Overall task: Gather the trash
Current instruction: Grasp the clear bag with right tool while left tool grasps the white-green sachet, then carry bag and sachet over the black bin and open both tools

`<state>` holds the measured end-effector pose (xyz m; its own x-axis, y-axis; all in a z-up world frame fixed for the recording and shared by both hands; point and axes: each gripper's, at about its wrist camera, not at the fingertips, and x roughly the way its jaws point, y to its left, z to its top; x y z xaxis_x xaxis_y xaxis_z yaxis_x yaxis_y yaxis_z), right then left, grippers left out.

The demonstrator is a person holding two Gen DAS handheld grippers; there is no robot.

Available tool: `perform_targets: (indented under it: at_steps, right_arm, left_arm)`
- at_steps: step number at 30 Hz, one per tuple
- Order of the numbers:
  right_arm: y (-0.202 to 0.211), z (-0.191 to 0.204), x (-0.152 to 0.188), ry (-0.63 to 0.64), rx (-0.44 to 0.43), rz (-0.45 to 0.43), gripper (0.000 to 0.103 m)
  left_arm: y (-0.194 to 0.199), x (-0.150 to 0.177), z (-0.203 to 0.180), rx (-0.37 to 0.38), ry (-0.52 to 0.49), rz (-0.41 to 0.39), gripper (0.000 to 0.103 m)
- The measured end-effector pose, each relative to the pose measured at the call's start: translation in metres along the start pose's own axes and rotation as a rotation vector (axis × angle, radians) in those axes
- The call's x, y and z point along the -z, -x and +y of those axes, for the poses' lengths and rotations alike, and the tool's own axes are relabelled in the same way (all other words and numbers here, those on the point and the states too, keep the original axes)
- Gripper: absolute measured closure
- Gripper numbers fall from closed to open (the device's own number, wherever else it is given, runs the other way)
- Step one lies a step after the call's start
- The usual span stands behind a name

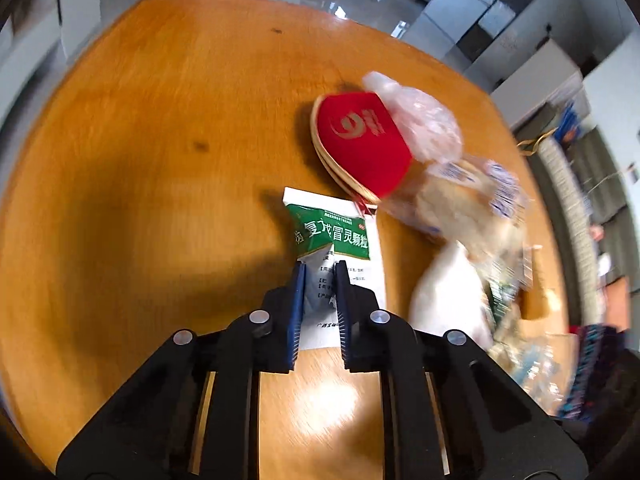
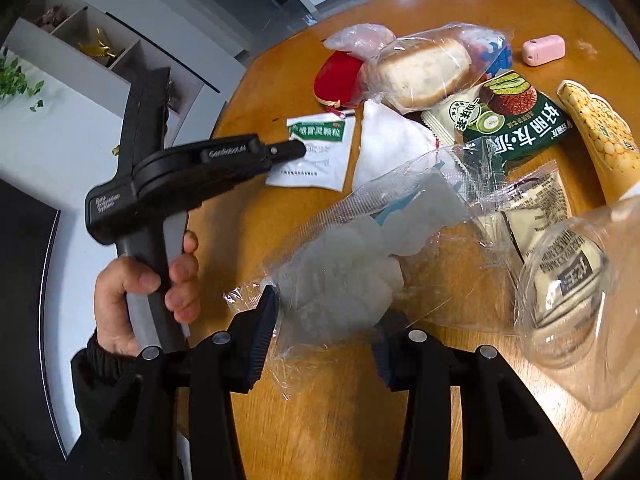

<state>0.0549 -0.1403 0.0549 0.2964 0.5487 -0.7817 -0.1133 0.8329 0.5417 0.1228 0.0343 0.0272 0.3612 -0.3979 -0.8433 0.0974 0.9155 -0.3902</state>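
My left gripper (image 1: 319, 270) is shut on a green-and-white medicine sachet (image 1: 334, 232) that lies on the round wooden table (image 1: 140, 160); it also shows in the right wrist view (image 2: 298, 150), pinching the sachet (image 2: 316, 156) at its left edge. My right gripper (image 2: 326, 304) holds a clear plastic bag (image 2: 360, 256) with white crumpled paper inside, its jaws wide around the bag's bulk. Other trash lies beyond: a green snack wrapper (image 2: 508, 120), a white tissue (image 2: 392, 140) and a beige packet (image 2: 536, 204).
A red pouch (image 1: 360, 140) sits just behind the sachet, with bagged bread (image 2: 424, 68) beside it. A pink box (image 2: 544, 50), a corn-print wrapper (image 2: 600, 136) and a clear plastic cup (image 2: 576, 280) lie to the right. Shelves (image 2: 80, 40) stand past the table's left edge.
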Motion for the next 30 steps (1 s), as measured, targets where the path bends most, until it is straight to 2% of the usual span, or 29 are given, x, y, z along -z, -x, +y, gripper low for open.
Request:
perform_targets:
  at_steps: [2, 5, 9, 13, 17, 24, 30]
  right_arm:
    - [0.005, -0.002, 0.008, 0.008, -0.002, -0.013, 0.058]
    - [0.012, 0.004, 0.013, 0.011, -0.015, -0.040, 0.058]
    - [0.018, 0.020, 0.028, 0.043, -0.045, -0.041, 0.058]
    - [0.014, 0.041, 0.044, 0.092, -0.075, -0.027, 0.058]
    - [0.003, 0.077, 0.062, 0.157, -0.108, 0.007, 0.058]
    - [-0.032, 0.145, 0.113, 0.319, -0.160, 0.127, 0.058]
    - [-0.062, 0.225, 0.190, 0.581, -0.230, 0.284, 0.058]
  left_arm:
    - [0.009, 0.013, -0.001, 0.032, 0.025, -0.015, 0.089]
    - [0.033, 0.032, -0.005, 0.031, 0.022, -0.067, 0.089]
    - [0.071, 0.059, -0.006, -0.028, 0.003, -0.138, 0.089]
    - [0.110, 0.091, 0.017, -0.084, 0.005, -0.203, 0.089]
    - [0.144, 0.135, 0.036, -0.128, 0.050, -0.258, 0.089]
    - [0.216, 0.230, 0.105, -0.229, 0.228, -0.378, 0.089]
    - [0.260, 0.319, 0.159, -0.336, 0.408, -0.450, 0.089]
